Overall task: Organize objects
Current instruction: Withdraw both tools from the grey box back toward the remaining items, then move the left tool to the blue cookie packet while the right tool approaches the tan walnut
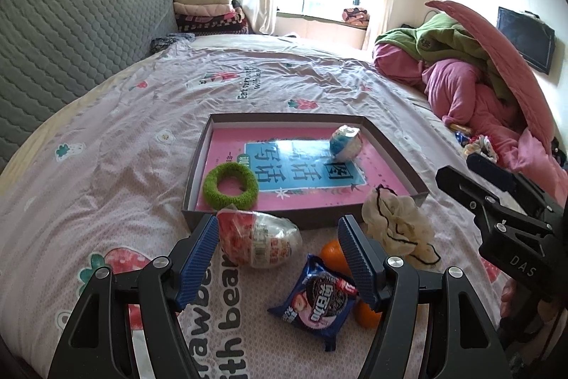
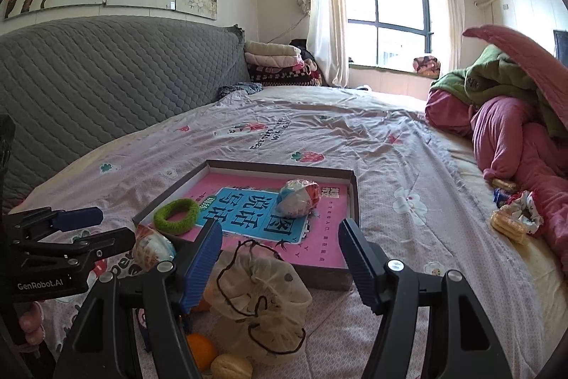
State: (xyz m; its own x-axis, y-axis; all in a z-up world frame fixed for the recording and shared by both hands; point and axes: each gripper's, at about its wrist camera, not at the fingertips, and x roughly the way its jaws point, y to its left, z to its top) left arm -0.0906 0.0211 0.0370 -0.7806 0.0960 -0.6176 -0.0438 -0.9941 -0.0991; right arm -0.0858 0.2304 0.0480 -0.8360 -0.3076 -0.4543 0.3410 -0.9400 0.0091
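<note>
Since the shallow brown box (image 1: 198,162) on the bed (image 1: 106,166) already has a fuzzy green ring (image 1: 230,185) and a plastic-wrapped ball (image 1: 345,143) sitting on its glossy pink-and-blue liner, I'd call this organizing job maybe a third done. Everything else is loose on the wrinkly strawberry-print sheet just outside the box's near wall: a crinkly red-and-white wrapped egg-shaped snack (image 1: 259,242) at about 11 o'clock from the left tool (image 1: 280,253), a shiny blue cookie packet (image 1: 316,302) right between its fingers at roughly 5 o'clock from that snack, two smooth round oranges (image 1: 332,254) peeking out beside the packet, and a soft cream drawstring pouch (image 2: 261,301) with a black cord at 3 o'clock. The left tool is spread wide with nothing in it, blue ribbed pads clear of everything. The right tool (image 2: 280,263) is likewise gaping and empty, with the pouch just below its left pad (looks like the likeliest next pick, but that's my guess). In the right wrist view there's also a pale, ridged peeled fruit (image 2: 230,366) down at 6 o'clock, next to an orange. More snack bits lie well apart at 3 o'clock, beside the heap of pink and green quilts (image 1: 472,87).
</note>
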